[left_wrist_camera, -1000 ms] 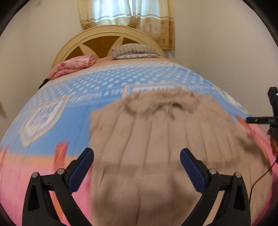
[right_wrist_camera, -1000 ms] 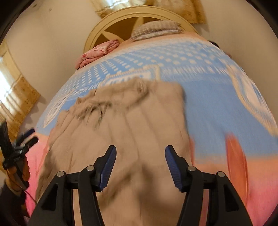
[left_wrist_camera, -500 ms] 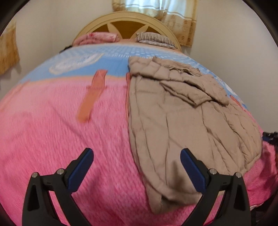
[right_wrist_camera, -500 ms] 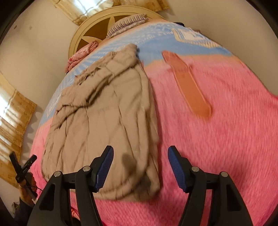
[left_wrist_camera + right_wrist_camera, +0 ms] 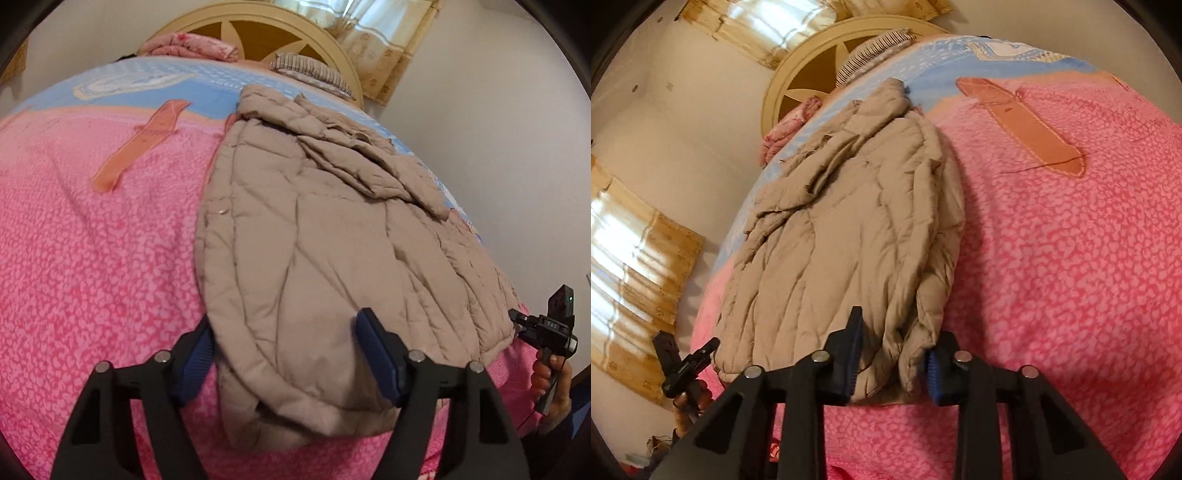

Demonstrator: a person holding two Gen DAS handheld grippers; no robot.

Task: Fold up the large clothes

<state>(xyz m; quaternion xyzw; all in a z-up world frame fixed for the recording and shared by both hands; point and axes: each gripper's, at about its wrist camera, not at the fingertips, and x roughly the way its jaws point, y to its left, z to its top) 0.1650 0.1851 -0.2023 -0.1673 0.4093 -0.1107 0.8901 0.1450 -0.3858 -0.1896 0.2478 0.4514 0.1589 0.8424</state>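
Right gripper (image 5: 892, 363) closing, pinching jacket (image 5: 846, 221) hem; left gripper (image 5: 284, 354) closing around 6 o'clock corner, not yet pinching.

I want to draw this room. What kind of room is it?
Most likely a bedroom. There is a bed with a pink and blue blanket, a rounded headboard, a striped pillow and window curtains.
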